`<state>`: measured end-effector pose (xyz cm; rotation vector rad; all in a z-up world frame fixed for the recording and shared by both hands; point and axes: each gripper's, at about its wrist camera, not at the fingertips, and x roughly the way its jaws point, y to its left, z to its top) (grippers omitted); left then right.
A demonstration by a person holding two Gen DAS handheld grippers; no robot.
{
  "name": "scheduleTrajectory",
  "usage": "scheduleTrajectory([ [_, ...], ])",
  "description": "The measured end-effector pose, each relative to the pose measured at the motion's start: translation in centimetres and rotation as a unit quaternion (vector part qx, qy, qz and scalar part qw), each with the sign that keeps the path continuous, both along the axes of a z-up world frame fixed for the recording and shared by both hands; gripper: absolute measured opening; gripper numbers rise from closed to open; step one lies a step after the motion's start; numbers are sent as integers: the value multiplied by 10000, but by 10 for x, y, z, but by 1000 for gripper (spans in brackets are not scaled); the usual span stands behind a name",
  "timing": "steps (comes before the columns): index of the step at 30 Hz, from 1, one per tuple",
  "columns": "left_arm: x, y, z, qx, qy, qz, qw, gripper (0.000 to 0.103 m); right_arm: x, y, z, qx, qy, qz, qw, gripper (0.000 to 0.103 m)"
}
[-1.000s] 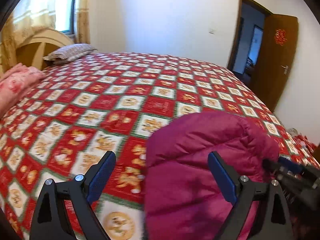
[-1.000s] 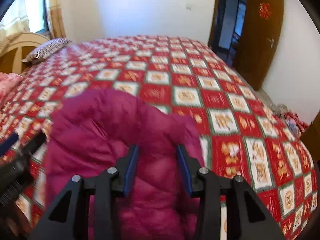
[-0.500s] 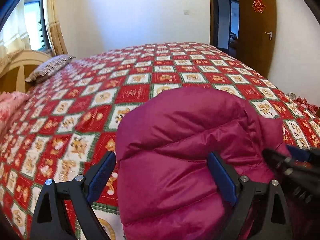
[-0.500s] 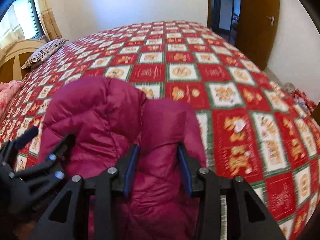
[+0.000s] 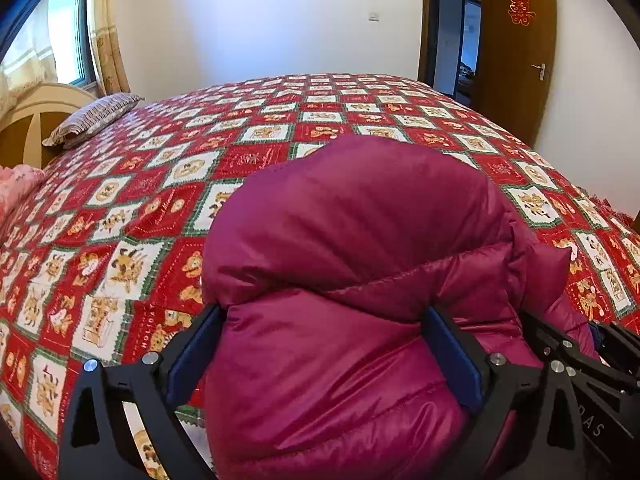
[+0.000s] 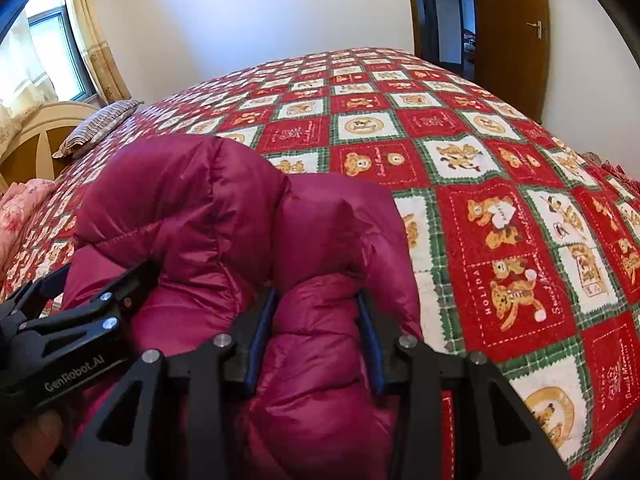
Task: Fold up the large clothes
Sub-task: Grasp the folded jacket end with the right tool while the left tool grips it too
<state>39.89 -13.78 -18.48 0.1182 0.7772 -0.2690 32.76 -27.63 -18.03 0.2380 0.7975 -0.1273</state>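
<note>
A puffy magenta down jacket [image 5: 352, 264] lies bunched on the bed near its front edge; it also shows in the right wrist view [image 6: 224, 216]. My left gripper [image 5: 324, 344] is open wide, its jaws on either side of the jacket's bulk. My right gripper [image 6: 316, 320] is shut on a thick fold of the jacket at its right side. The right gripper shows at the lower right of the left wrist view [image 5: 580, 356]. The left gripper shows at the lower left of the right wrist view [image 6: 68, 312].
The bed carries a red, white and green patchwork cover [image 5: 256, 136] [image 6: 500, 184]. A striped pillow [image 5: 96, 118] and wooden headboard [image 5: 36, 120] are at the far left. Pink bedding [image 5: 16, 184] lies at the left edge. A brown door [image 5: 516, 52] stands open at the right.
My left gripper has swung right and forward until the jacket fills the gap between its open jaws. The right gripper has kept its hold on the fold and come closer to the left one.
</note>
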Motion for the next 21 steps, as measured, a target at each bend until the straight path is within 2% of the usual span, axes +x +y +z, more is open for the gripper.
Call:
scheduleTrajectory([
  [21, 2, -5, -12, 115, 116, 1, 9999, 102, 1, 2, -8, -117, 1, -13, 9999, 43],
])
